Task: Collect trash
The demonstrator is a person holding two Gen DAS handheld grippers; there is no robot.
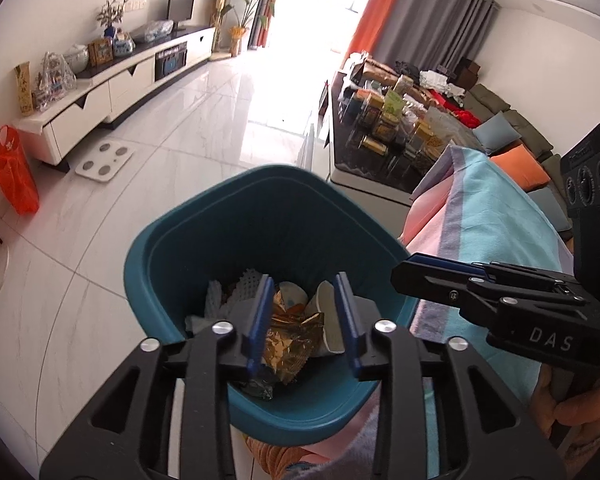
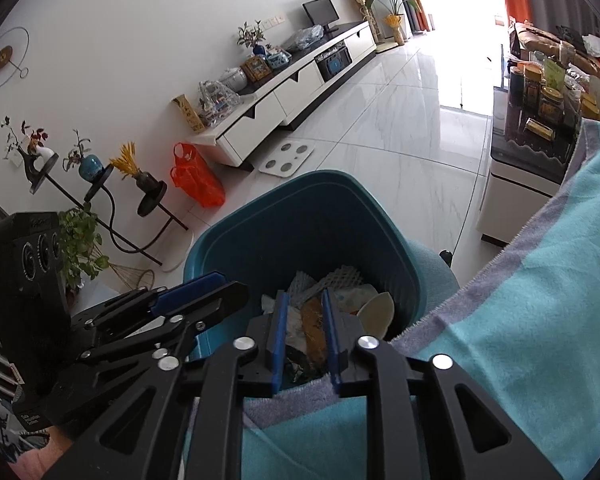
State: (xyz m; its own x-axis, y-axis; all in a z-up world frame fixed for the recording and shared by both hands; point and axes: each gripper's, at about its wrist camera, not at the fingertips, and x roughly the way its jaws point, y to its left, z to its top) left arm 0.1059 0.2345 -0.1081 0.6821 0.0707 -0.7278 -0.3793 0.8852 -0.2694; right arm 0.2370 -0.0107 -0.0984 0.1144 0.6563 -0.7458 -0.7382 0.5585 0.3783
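My left gripper (image 1: 304, 320) hovered over teal bin (image 1: 172, 240), fingers apart, nothing held. Bin held gold wrapper (image 1: 288, 344), foam net (image 1: 248, 280), paper cup (image 1: 328, 320). My right gripper (image 2: 304, 336) hovered likewise, fingers apart, empty. Judged collection largely done; striped blanket (image 2: 540, 280) showed no loose trash.

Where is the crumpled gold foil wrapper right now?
The crumpled gold foil wrapper lies inside the teal plastic bin, seen in the left wrist view between the open left claw fingers, beside a white paper cup.

White marble floor (image 1: 188, 168) — bright window (image 1: 320, 4)
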